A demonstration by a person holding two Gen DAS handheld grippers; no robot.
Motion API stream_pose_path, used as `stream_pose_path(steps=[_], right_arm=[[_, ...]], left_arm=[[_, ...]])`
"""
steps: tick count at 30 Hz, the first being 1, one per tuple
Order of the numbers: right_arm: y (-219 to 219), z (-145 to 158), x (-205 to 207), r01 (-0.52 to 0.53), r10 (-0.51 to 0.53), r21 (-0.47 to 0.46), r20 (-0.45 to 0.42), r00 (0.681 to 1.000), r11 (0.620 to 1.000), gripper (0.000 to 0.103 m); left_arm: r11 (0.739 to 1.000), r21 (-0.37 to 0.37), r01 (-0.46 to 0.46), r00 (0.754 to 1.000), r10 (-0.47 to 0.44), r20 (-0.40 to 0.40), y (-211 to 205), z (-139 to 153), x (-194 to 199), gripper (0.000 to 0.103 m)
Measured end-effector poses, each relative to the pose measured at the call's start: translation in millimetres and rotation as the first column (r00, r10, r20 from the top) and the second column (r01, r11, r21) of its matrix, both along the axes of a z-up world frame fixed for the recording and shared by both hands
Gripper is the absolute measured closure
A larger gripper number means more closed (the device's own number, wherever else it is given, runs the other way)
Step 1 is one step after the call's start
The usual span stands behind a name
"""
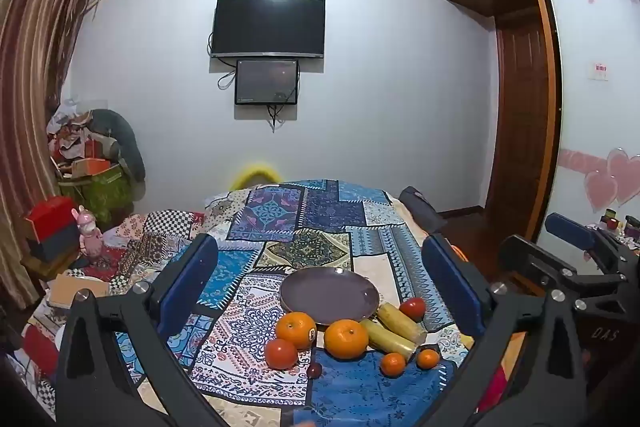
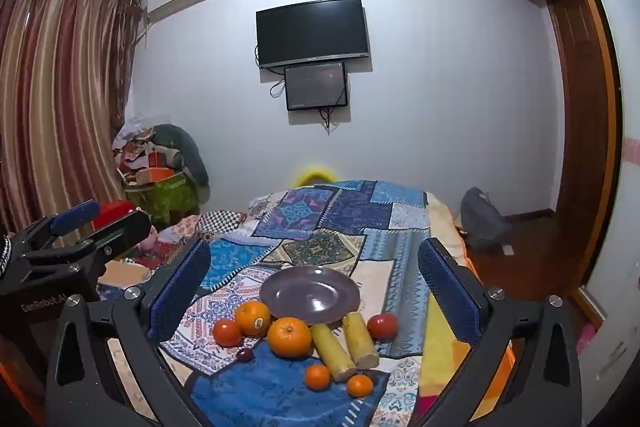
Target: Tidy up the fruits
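An empty grey-purple plate [image 1: 329,294] [image 2: 310,293] lies on a patchwork cloth. In front of it lie two large oranges [image 1: 345,338] [image 2: 289,337], one stickered [image 1: 296,329] [image 2: 252,317], two tomatoes [image 1: 281,353] [image 1: 413,308], two yellow sugarcane pieces [image 1: 400,321] [image 2: 360,339], two small tangerines [image 1: 393,363] [image 2: 318,376] and a dark grape [image 1: 315,369] [image 2: 244,354]. My left gripper [image 1: 320,287] is open and empty, above and short of the fruit. My right gripper [image 2: 314,287] is open and empty, likewise held back.
The cloth [image 1: 304,227] covers a bed or table that runs toward a wall with a TV [image 1: 268,27]. Clutter and boxes [image 1: 92,179] stand at the left, a wardrobe [image 1: 520,107] at the right. The right gripper shows in the left wrist view [image 1: 576,255].
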State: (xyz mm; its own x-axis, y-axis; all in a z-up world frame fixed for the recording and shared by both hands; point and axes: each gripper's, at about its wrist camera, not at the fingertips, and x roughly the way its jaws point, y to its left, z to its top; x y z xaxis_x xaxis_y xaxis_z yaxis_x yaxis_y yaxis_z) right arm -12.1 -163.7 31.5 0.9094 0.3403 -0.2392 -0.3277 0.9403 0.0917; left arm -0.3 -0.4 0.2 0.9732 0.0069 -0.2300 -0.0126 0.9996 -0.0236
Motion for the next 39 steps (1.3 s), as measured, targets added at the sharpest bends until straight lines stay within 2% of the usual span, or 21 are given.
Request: stream_pose_path(steps=[6,11,39], right_arm=[[0.9,-4.1,0.1,-0.01,0.01,0.001,0.001,1.0,1.0,0.0],[2.0,5.6,-3.0,-0.008,0.008,-0.003,0.008,1.0,1.0,0.0],[-1.1,3.7,-5.2,-0.008,0.008,0.011,0.025,1.0,1.0,0.0]], left_arm=[[1.0,-0.016,0.002,1.0,-0.002,0.009,5.4,6.7,2.8,0.0],[1.0,-0.003,-0.007,0.999,0.007,0.034,0.9,3.7,-3.1,0.0],[1.0,-0.013,-0.001,0.999,0.001,0.037,-1.0,1.2,-5.6,0.0]])
